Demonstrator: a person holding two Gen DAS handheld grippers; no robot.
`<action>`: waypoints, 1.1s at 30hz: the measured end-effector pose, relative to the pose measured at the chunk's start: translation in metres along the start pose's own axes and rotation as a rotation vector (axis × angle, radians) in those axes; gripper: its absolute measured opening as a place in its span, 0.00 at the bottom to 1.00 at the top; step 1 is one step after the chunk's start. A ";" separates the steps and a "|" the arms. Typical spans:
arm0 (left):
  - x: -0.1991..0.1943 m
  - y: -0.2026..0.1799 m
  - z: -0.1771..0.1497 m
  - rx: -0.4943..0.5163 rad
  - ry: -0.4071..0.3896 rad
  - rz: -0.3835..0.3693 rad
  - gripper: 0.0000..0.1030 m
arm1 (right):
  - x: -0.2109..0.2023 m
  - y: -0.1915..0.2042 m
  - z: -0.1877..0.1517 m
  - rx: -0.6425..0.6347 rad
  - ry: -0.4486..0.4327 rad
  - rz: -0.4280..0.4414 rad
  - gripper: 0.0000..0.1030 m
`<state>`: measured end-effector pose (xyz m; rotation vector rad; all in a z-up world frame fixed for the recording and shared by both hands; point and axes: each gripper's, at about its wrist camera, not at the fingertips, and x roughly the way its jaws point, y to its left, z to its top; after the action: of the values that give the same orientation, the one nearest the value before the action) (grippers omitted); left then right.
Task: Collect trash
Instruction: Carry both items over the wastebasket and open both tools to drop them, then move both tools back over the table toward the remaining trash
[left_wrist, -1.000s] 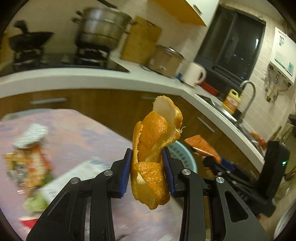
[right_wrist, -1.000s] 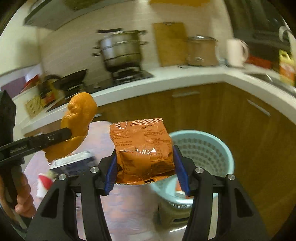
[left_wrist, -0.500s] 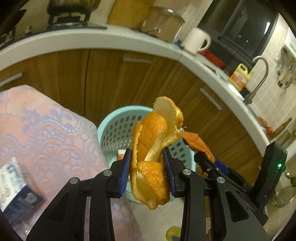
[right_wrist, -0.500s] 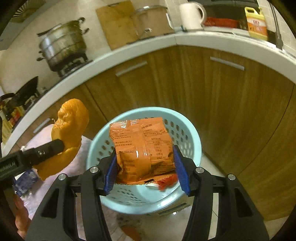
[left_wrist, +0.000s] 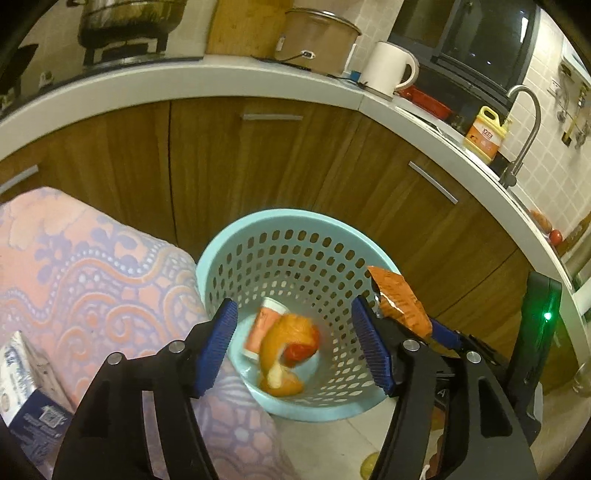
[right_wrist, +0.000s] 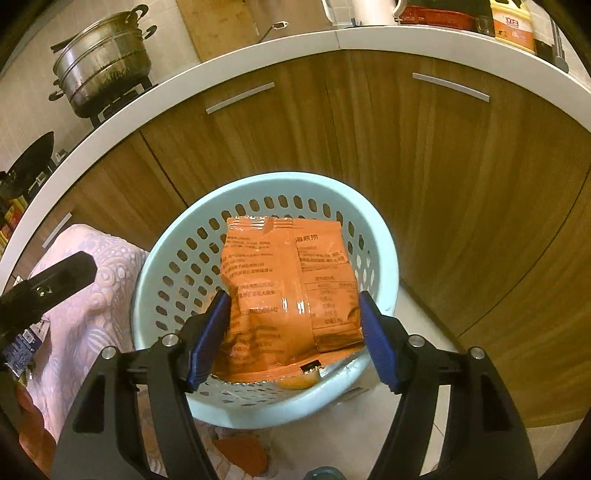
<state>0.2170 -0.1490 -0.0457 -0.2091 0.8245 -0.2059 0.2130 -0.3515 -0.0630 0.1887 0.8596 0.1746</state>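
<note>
The left gripper (left_wrist: 295, 341) hangs above the pale blue perforated plastic basket (left_wrist: 221, 258), its blue-padded fingers (left_wrist: 216, 341) spread wide, having just been opening, with nothing between them. Below the gap, inside the basket, the curled orange peel (left_wrist: 286, 350) sits blurred against a small pink-and-white tube (left_wrist: 264, 325). To the left of the left fingers lies the pink patterned cloth on the bench (left_wrist: 92, 277), with a blue-and-white carton (left_wrist: 26, 387) on it.

The right gripper (right_wrist: 293, 332) is over the same basket (right_wrist: 384, 258). Its jaws have also just been opening, and the orange foil snack packet (right_wrist: 288, 288) stands between the fingers (right_wrist: 208, 334) (whether the pads still press on it I cannot tell).
</note>
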 end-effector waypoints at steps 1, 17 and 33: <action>-0.005 0.000 -0.001 -0.001 -0.008 -0.007 0.61 | -0.003 0.000 0.000 -0.001 -0.003 0.003 0.64; -0.068 0.018 -0.014 -0.027 -0.096 -0.011 0.61 | -0.001 0.033 0.007 -0.127 0.031 -0.015 0.80; -0.177 0.046 -0.054 -0.047 -0.247 0.068 0.78 | -0.091 0.115 -0.015 -0.218 -0.116 0.153 0.80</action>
<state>0.0647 -0.0639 0.0308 -0.2449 0.5902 -0.0941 0.1344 -0.2591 0.0212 0.0596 0.7054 0.3952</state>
